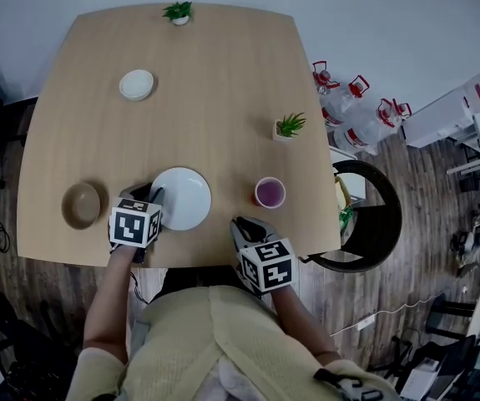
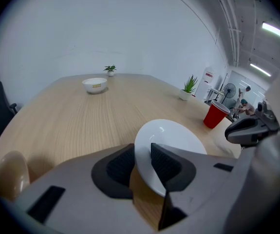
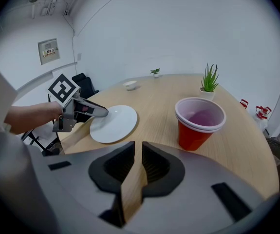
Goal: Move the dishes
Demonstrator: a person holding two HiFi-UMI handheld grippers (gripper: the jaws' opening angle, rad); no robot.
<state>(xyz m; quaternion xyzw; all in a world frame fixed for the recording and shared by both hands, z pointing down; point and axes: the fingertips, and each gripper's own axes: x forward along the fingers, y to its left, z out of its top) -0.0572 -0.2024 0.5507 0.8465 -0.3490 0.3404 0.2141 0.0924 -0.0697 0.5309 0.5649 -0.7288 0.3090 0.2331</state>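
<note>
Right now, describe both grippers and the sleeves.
The left gripper and right gripper have grey moulded bodies, with jaws lined with black ribbed pads. Each carries a white cube with black square markers. The sleeves are pale yellow knit.

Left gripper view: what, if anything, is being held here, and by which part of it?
The left gripper holds the white plate by its near rim, which sits pinched between the two jaws; the rest of the plate lies on the table.
</note>
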